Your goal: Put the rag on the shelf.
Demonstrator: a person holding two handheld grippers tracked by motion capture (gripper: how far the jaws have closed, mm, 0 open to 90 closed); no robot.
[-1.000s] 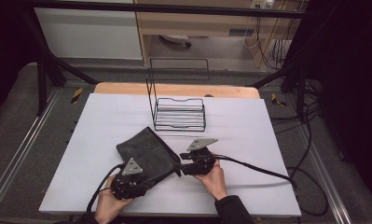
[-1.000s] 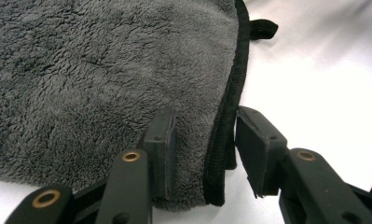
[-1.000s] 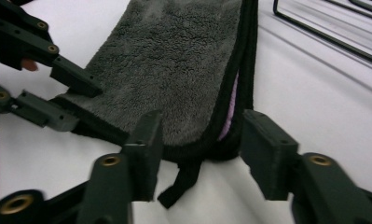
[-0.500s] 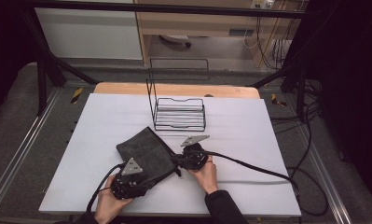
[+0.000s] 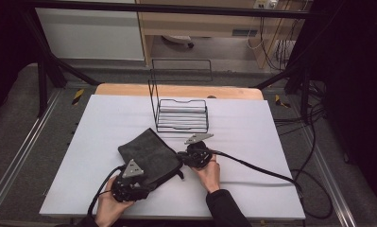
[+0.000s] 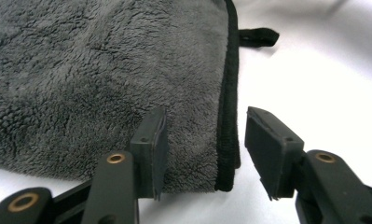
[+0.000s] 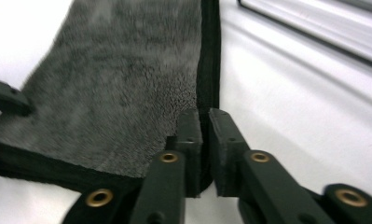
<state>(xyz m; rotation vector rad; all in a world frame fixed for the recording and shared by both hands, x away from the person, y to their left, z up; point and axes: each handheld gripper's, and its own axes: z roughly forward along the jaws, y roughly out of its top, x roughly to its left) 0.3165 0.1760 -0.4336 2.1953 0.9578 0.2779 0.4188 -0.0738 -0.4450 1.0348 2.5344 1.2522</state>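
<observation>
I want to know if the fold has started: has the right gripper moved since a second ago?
Yes. In the high view the right gripper has shifted slightly left toward the towel, away from the wire rack's right side.

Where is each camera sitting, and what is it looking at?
High view: above the person's side, looking forward and down on the table; both hands, left claw and right claw show.
Left gripper view: rides the left claw, jaws apart, its jaws have just been opening, astride the towel's black hem.
Right gripper view: rides the right claw, jaws pinching the towel's edge.
Shared: the grey towel.
</observation>
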